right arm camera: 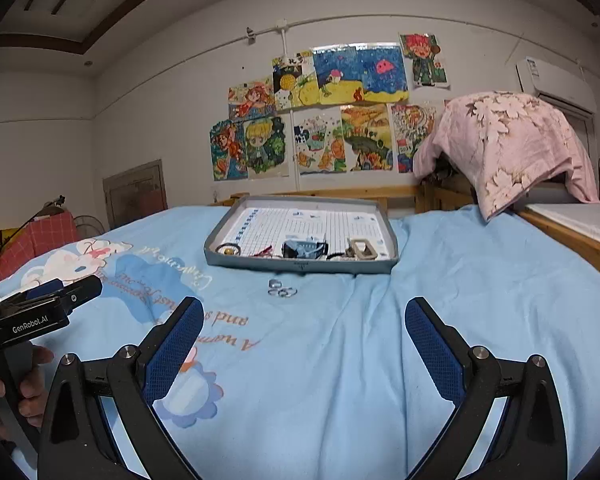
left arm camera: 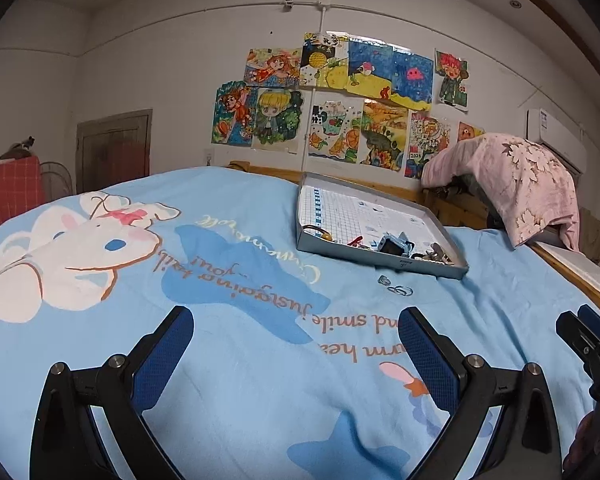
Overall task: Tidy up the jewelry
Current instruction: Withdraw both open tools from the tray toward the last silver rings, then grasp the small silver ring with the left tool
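Rings [right arm camera: 282,289], small and silvery, lying in a loose cluster on the blue bedspread [right arm camera: 380,340], just in front of the near wall of a shallow grey tray [right arm camera: 300,266]; about three, though hard to count at this size. Seen too from the left wrist view [left arm camera: 398,286], again just short of the tray [left arm camera: 380,258].

Left tongs [left arm camera: 296,344] spread wide, holding nothing, touching nothing, hovering over the bedspread [left arm camera: 240,380]. Right tongs [right arm camera: 304,340] likewise spread wide and empty, pointed toward the rings and tray. Two fingers on each, black arms faced with blue pads of a fine dimpled texture [right arm camera: 176,348].

One tray, rectangular with low walls, lined with gridded white paper. Inside, along the near edge: a dark loop with a yellow bead [right arm camera: 229,249], something small and red [right arm camera: 265,253], a blue-and-black piece [right arm camera: 304,249], a beige rectangular frame [right arm camera: 362,250]; smaller bits too tiny to tell.

Bedspread soft and creased, printed with a white rabbit [left arm camera: 72,248] and orange lettering. One pink floral quilt [right arm camera: 508,148] draped over a wooden rail. Children's colourful drawings [right arm camera: 320,120] taped on the white wall.
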